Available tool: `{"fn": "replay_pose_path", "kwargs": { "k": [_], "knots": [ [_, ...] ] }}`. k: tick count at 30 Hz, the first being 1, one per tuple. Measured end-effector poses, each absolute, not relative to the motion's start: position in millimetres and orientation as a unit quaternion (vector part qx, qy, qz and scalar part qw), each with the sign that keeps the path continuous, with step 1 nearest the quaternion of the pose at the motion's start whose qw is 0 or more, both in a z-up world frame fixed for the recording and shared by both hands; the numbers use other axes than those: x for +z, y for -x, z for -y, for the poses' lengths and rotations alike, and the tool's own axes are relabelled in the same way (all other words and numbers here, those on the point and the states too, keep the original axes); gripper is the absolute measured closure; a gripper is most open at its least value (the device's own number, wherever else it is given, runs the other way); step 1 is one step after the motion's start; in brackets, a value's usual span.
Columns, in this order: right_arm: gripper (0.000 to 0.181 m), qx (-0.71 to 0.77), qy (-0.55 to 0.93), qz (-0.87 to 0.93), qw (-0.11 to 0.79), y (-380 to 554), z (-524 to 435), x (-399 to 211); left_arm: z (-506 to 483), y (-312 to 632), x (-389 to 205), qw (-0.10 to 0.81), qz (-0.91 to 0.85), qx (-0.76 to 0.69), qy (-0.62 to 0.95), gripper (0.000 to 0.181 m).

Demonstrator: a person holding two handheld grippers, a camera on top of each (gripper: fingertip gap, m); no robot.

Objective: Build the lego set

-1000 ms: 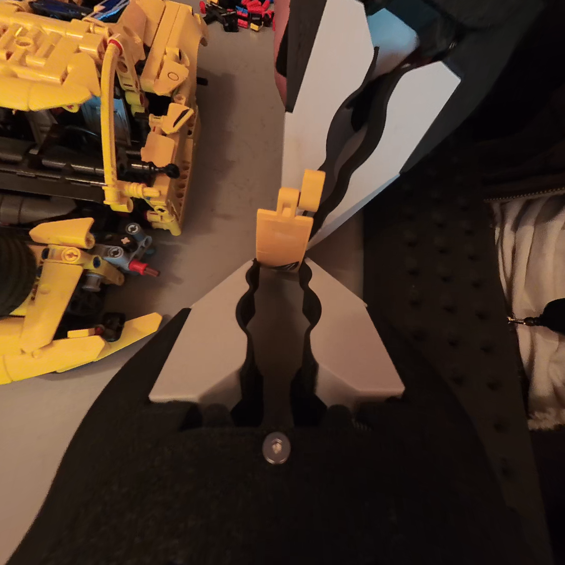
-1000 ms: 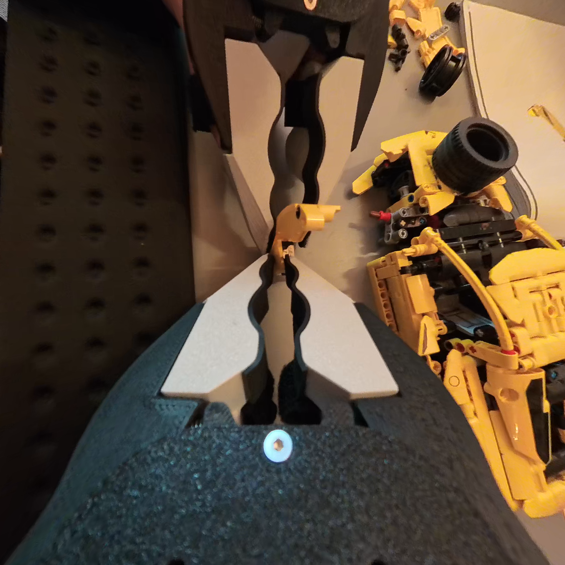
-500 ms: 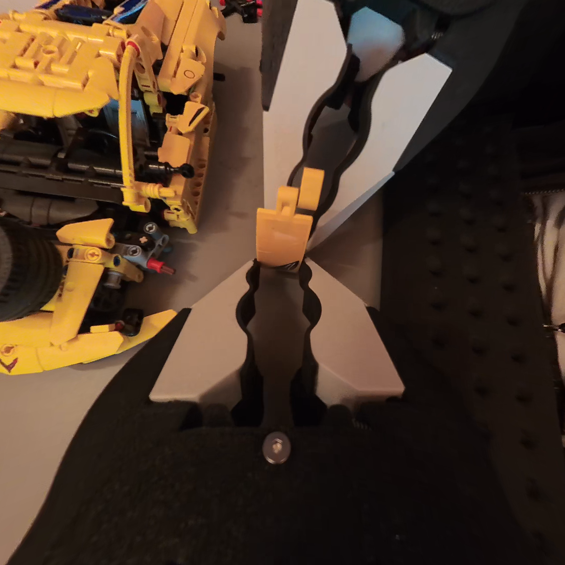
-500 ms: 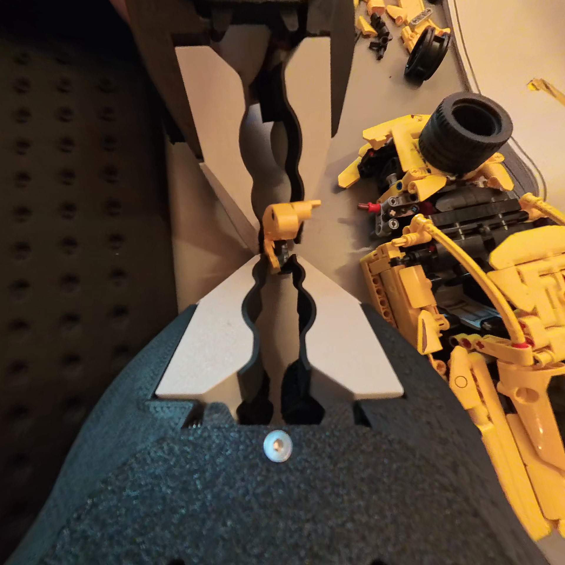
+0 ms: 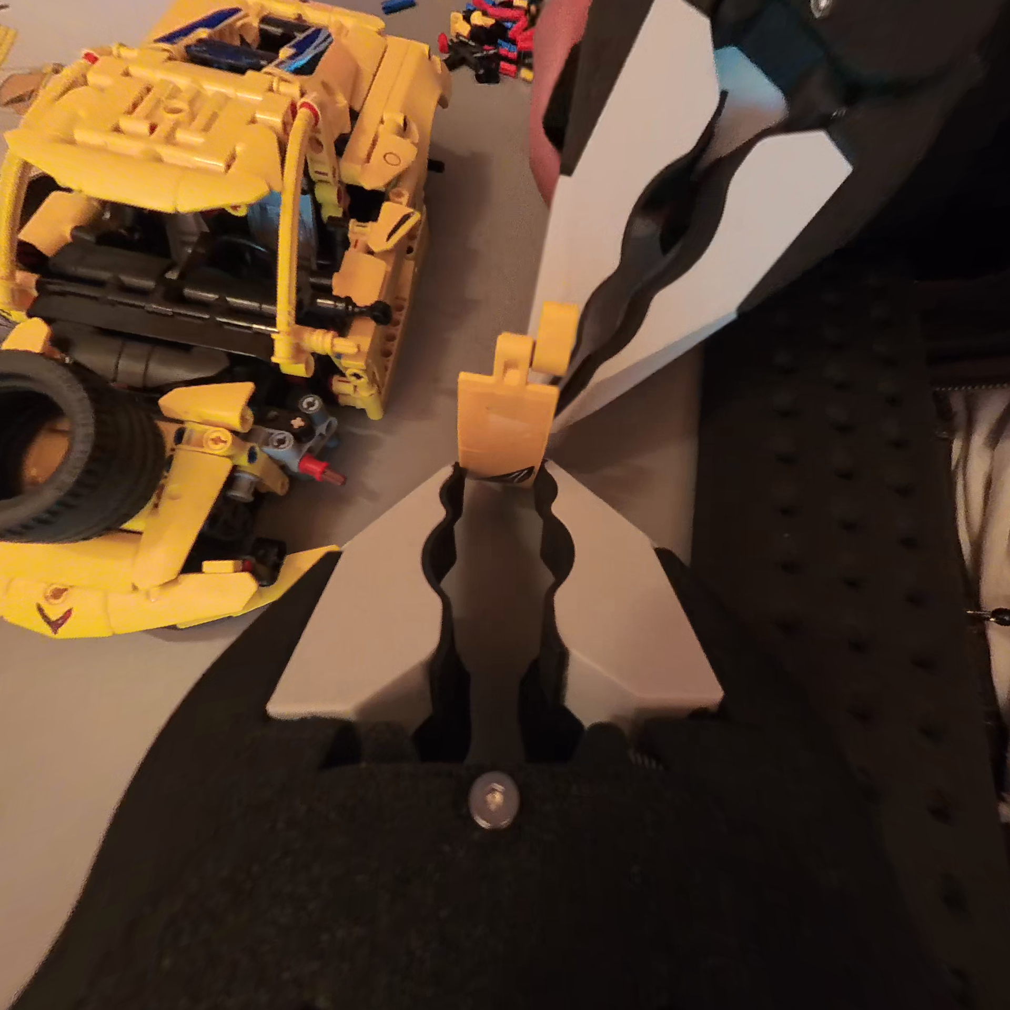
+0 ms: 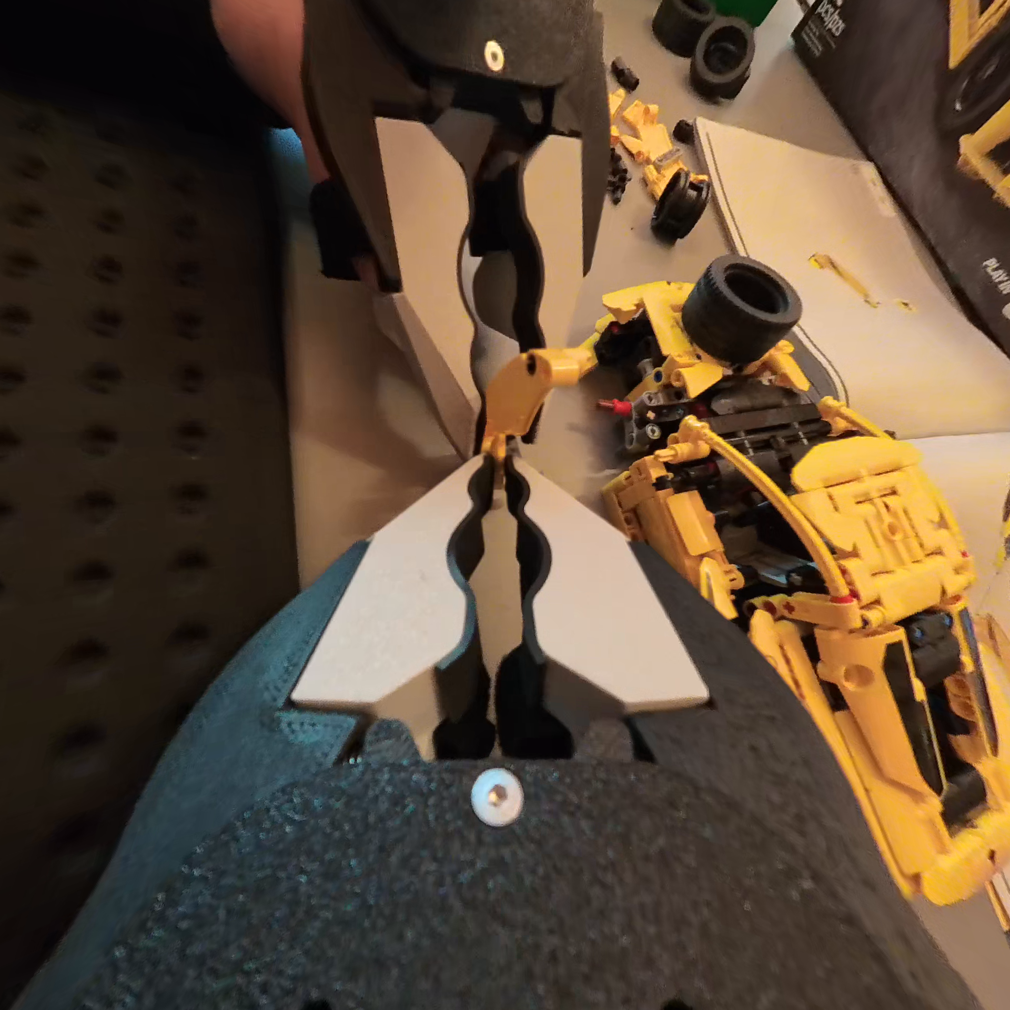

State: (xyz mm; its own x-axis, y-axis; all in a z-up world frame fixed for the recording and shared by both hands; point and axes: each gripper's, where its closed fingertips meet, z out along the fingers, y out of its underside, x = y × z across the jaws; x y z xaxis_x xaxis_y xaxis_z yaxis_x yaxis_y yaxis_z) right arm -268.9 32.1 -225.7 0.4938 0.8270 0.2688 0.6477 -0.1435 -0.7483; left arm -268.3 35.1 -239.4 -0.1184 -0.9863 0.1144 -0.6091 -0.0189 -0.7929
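Presently, the yellow Technic car (image 5: pixel 207 306) lies part-built toward the left of the grey tabletop (image 5: pixel 82 738), one tyre (image 5: pixel 60 448) fitted. The left gripper (image 5: pixel 500 473) is narrowed onto the lower edge of a yellow curved panel (image 5: pixel 505 421), held clear of the car. The right gripper (image 6: pixel 498 470) pinches the same panel's thin end, its jaws nearly together, tip to tip with the left. Loose tyres (image 6: pixel 705 43) sit at the far edge. Risk: both holds are shallow edge pinches; a twist between the grippers could pop the panel free.
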Motion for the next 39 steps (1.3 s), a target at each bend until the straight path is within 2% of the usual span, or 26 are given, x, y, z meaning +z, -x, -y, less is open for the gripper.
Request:
{"fn": "replay_pose_path", "kwargs": {
  "k": [7,15,25,31,39],
  "knots": [
    [0.179,0.135,0.758,0.485,0.414,269,-30,-227,-36,269,-239,0.25,-0.641,-0.376,0.621,0.156],
    [0.179,0.071,0.745,0.517,0.416,268,-33,-233,-38,269,-243,0.253,-0.647,-0.361,0.622,0.156],
    [0.18,0.076,0.758,0.528,0.376,265,-28,-245,-39,269,-248,0.269,-0.674,-0.328,0.605,0.156],
    [0.18,0.018,0.754,0.557,0.348,264,-29,-242,-39,268,-246,0.295,-0.692,-0.306,0.584,0.156],
    [0.18,0.044,0.752,0.547,0.365,267,-30,-239,-40,269,-248,0.294,-0.694,-0.299,0.586,0.156]
  ]
}}
